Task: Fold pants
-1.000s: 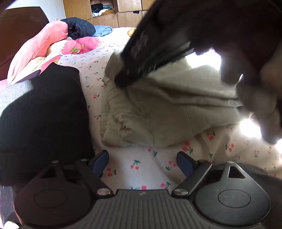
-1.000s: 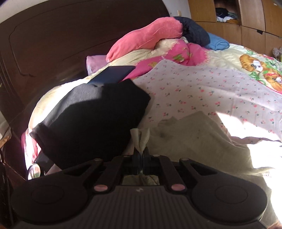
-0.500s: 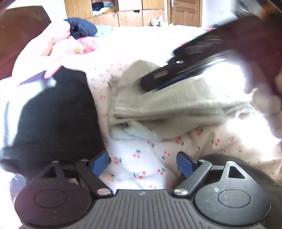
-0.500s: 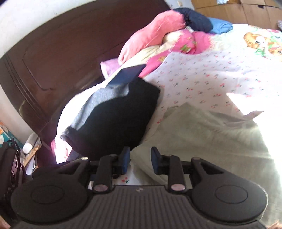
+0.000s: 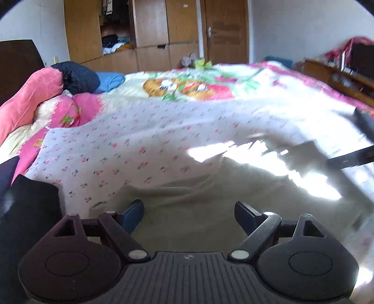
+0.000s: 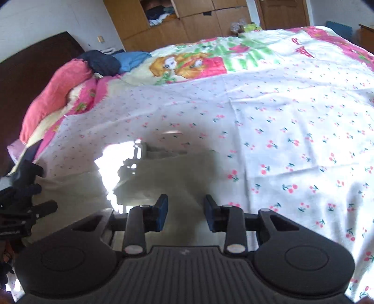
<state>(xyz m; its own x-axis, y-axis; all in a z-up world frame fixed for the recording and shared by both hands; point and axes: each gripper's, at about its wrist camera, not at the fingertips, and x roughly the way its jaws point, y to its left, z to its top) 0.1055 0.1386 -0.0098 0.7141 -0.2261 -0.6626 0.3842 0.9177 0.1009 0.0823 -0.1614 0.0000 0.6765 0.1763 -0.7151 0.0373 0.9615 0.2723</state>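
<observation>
My left gripper wide open, empty, over pants. Right gripper opening, nothing pinched. Black garment, I think, at 9 o'clock.

A home bedroom: a made bed, pillows, wooden wardrobe holding clothes

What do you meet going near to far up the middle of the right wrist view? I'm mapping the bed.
right gripper → beige pants → cherry-print sheet → cartoon blanket → wooden wardrobe.
</observation>
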